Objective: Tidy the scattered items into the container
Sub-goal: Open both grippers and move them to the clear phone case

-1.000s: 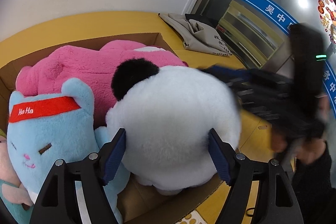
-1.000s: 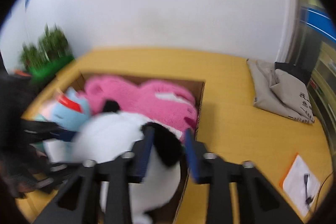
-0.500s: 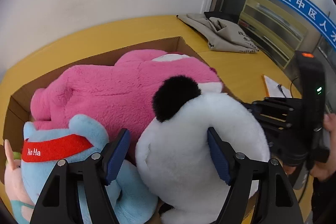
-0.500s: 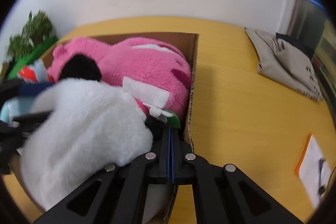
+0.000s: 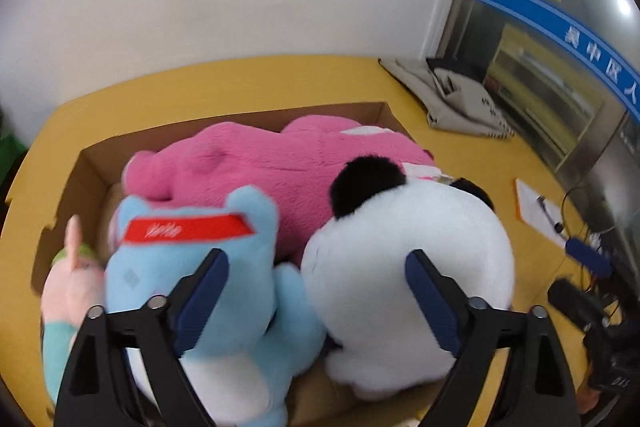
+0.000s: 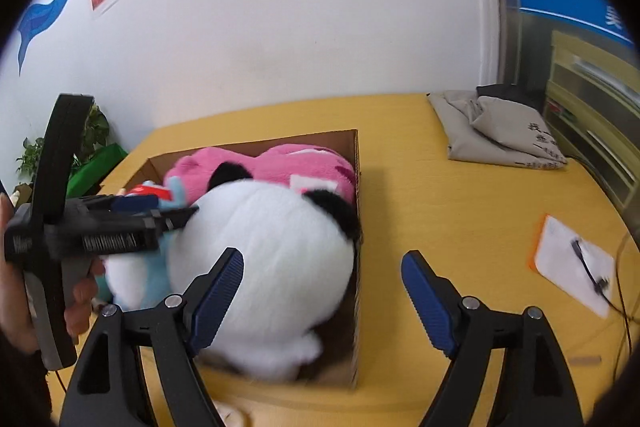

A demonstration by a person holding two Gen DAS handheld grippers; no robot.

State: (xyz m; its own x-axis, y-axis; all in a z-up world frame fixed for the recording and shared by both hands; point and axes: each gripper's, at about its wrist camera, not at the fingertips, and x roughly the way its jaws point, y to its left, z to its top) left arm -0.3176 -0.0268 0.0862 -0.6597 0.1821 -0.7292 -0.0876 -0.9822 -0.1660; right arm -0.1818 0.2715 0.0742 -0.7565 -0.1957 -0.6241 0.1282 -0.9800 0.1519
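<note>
A cardboard box (image 5: 96,163) (image 6: 356,163) on the yellow table holds a pink plush (image 5: 280,163) (image 6: 280,159), a blue plush with a red headband (image 5: 180,259), a pale pink plush (image 5: 76,283) at its left end and a white panda plush (image 5: 404,267) (image 6: 272,259) with black ears. My left gripper (image 5: 316,295) is open and empty, above the blue plush and the panda. My right gripper (image 6: 322,291) is open and empty, over the box's right wall. The left gripper also shows in the right wrist view (image 6: 160,215).
A folded grey cloth bag (image 5: 460,103) (image 6: 496,131) lies at the table's far right. A white notepad with an orange edge (image 6: 572,263) (image 5: 540,211) and cables lie to the right. A green plant (image 6: 88,143) stands left of the table. A wall is behind.
My right gripper has opened, let go of the panda and drawn back. My left gripper has pulled back and up from the panda. The panda now sits in the box.
</note>
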